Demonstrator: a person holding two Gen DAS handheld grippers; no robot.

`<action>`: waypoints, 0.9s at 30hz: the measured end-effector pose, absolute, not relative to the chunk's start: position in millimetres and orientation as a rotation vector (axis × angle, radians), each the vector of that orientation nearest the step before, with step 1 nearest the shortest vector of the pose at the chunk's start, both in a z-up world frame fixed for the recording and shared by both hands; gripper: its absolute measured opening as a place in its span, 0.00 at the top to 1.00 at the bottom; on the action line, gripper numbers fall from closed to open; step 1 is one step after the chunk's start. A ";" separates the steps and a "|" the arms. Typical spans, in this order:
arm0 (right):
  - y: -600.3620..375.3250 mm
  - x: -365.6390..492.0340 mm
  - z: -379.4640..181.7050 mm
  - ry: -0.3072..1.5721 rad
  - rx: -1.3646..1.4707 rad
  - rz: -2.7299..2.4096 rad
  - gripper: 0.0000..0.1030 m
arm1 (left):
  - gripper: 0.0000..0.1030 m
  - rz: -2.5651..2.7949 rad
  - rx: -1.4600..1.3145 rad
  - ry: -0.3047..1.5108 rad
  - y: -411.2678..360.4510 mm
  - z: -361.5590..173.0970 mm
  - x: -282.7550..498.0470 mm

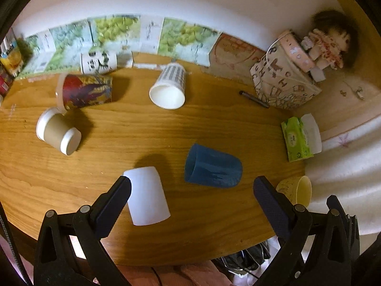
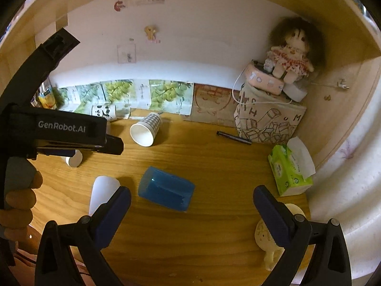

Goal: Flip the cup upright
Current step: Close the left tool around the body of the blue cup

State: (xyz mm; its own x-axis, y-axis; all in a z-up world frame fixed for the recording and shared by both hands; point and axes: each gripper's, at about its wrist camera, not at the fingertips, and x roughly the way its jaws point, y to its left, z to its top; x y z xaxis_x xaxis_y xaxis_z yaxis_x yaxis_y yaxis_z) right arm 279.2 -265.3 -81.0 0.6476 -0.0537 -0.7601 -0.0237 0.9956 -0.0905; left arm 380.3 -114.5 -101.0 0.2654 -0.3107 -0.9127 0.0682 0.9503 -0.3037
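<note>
Several cups lie on their sides on the wooden table point(image 1: 214, 124). A blue ribbed cup point(image 1: 213, 169) lies near the middle front; it also shows in the right wrist view point(image 2: 165, 191). A plain white cup point(image 1: 147, 196) lies beside it, against my left gripper's left finger. My left gripper point(image 1: 191, 191) is open and empty above these two cups. My right gripper point(image 2: 191, 201) is open and empty, just in front of the blue cup. The left gripper's body point(image 2: 59, 128) shows at the left of the right wrist view.
Other tipped cups: a checked paper cup point(image 1: 169, 85), a red patterned cup point(image 1: 85, 90), a brown sleeved cup point(image 1: 58, 133), a panda cup point(image 1: 98, 63), a cream cup point(image 1: 296, 189) at the table's right edge. A tissue pack point(image 1: 298, 139), pen point(image 1: 253, 99) and printed bag point(image 1: 283, 81) lie right.
</note>
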 end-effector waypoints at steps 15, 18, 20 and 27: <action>-288.1 291.7 -102.1 0.903 -0.188 0.077 0.00 | 0.01 -0.147 -0.408 1.432 -136.7 -155.0 378.2; -294.6 292.2 -105.5 0.912 -0.207 0.113 0.00 | 0.01 -0.107 -0.460 1.446 -140.8 -163.9 374.7; -300.2 293.0 -108.2 0.919 -0.217 0.137 0.00 | 0.01 -0.089 -0.502 1.449 -143.1 -169.1 373.6; -312.2 294.9 -114.9 0.936 -0.255 0.205 0.00 | 0.01 0.018 -0.621 1.417 -140.1 -186.3 376.1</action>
State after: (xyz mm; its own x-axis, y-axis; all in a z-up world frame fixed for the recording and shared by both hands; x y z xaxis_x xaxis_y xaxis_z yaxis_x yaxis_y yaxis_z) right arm 294.9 -312.2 -114.9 0.5775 0.0628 -0.8140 -0.2825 0.9508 -0.1271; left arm 376.1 -140.1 -186.3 0.1808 -0.3471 -0.9202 -0.3705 0.8427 -0.3907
